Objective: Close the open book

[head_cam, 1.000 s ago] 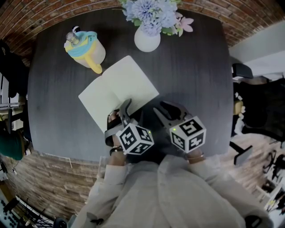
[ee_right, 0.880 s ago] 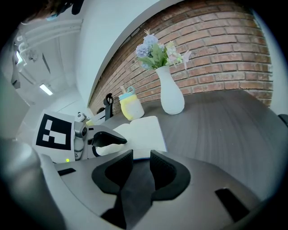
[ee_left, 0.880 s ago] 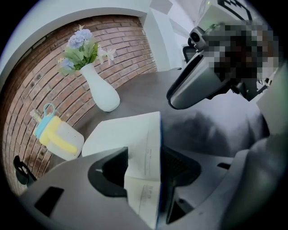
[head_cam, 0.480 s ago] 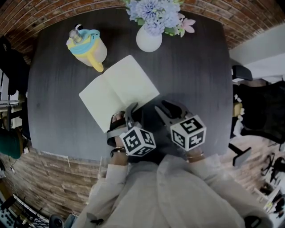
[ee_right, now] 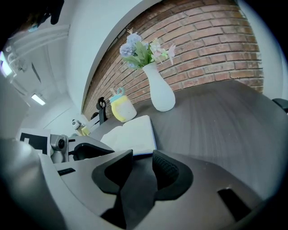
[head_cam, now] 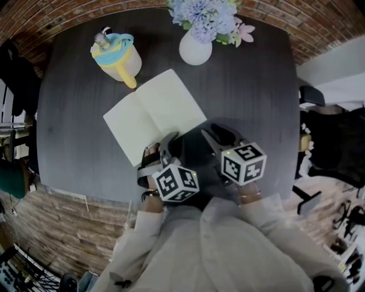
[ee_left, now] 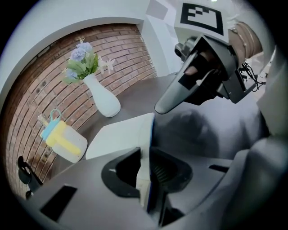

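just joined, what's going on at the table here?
A person works two handheld grippers over an open book on a dark table. The left gripper has just been closing its jaws, which now clamp the book's near edge. The right gripper hangs open and empty beside it. The book lies flat and open, not yet folded shut.

book [head_cam: 154, 117]: cream pages, blue cover edge
table [head_cam: 251, 85]: dark grey, wood grain
vase [head_cam: 195, 50]: white
flowers [head_cam: 205, 14]: pale blue, pink
jug [head_cam: 117, 57]: white, yellow handle, teal lid
wall [head_cam: 319, 23]: red brick
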Available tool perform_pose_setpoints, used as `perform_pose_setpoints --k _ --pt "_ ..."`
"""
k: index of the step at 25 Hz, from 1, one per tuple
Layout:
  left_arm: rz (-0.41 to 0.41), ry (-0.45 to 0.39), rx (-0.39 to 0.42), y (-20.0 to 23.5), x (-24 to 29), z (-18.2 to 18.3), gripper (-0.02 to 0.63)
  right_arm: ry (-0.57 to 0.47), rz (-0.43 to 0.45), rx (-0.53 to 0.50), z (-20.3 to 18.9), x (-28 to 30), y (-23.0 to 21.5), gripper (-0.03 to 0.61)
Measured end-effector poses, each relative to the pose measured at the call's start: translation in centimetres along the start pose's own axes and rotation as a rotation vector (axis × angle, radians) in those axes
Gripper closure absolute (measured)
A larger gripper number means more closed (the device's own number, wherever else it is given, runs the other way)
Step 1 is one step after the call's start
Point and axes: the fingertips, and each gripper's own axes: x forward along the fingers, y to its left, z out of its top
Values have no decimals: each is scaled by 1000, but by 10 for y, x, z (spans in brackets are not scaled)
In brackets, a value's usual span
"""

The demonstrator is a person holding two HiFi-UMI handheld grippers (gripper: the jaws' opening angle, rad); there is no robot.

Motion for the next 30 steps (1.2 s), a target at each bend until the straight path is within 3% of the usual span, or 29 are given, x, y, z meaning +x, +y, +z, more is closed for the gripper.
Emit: perform_pose_setpoints --k 10,21,22,24,30 --pt "14 -54 -93 2 -13 3 560 -49 112 210 12 8 4 413" --pt "7 -70 -179 -7 -23 -5 568 -30 249 337 20 12 17 435" --pt "7 -68 -188 -8 -24 -6 569 -31 254 336 22 10 18 480" --pt "4 -65 -209 -10 -23 -7 572 -37 269 322 24 8 20 510" --pt "5 -91 -366 -11 -28 -4 591 -57 293 228 32 0 31 537"
